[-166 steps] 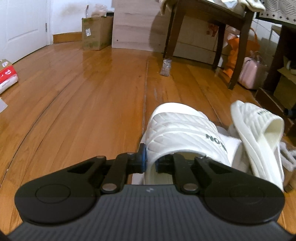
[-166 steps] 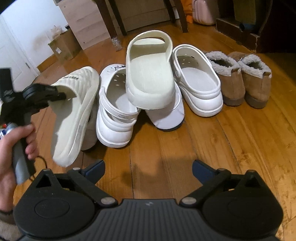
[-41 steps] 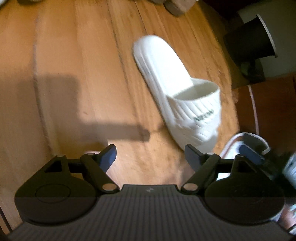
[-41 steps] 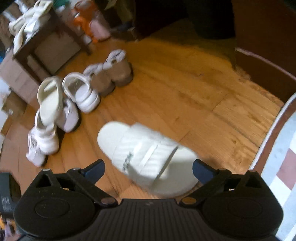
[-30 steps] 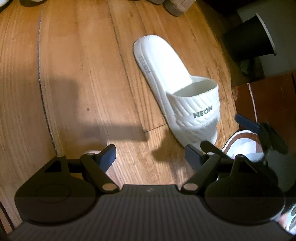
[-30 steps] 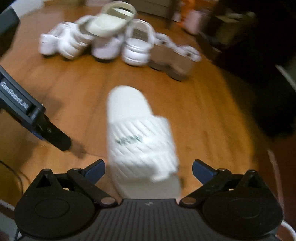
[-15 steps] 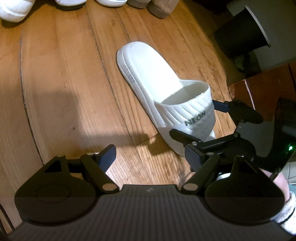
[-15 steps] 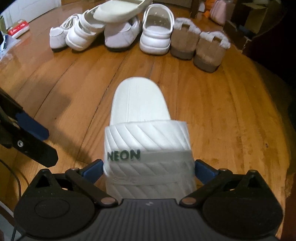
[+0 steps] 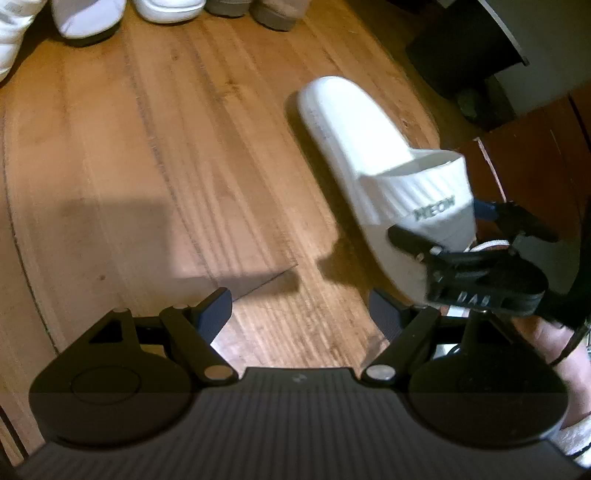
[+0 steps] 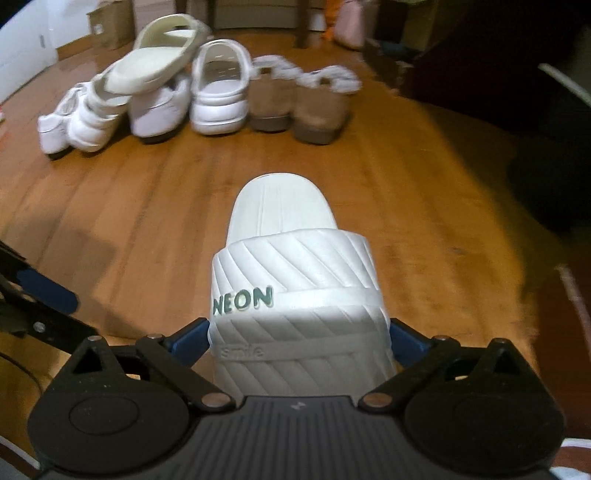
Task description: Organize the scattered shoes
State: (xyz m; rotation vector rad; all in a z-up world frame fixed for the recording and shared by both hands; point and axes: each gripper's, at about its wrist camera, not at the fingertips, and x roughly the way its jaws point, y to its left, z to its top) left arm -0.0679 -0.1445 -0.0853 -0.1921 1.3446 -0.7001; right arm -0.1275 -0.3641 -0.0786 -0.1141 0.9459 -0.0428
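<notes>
A white slide marked NEON [image 10: 295, 280] lies on the wood floor, heel end pointing away from me. My right gripper [image 10: 299, 336] is shut on it, one blue finger pressed against each side of the strap. In the left wrist view the same slide [image 9: 354, 136] lies at the right with the right gripper [image 9: 443, 225] clamped on its strap end. My left gripper [image 9: 301, 308] is open over bare floor to the left of the slide, holding nothing. The matching cream slide [image 10: 162, 62] rests tilted on top of the shoe pile further off.
Along the far side stand white sneakers [image 10: 85, 122], a white clog [image 10: 218, 99] and two tan fleece slippers [image 10: 299, 99]. Dark furniture [image 10: 498, 74] fills the right. A hand [image 9: 554, 339] holds the right gripper. A cardboard box [image 10: 110, 22] sits at the back.
The left gripper set the slide on the floor, opened and drew back. The right gripper swung round to the slide, moved in over its strap and closed its fingers on the sides.
</notes>
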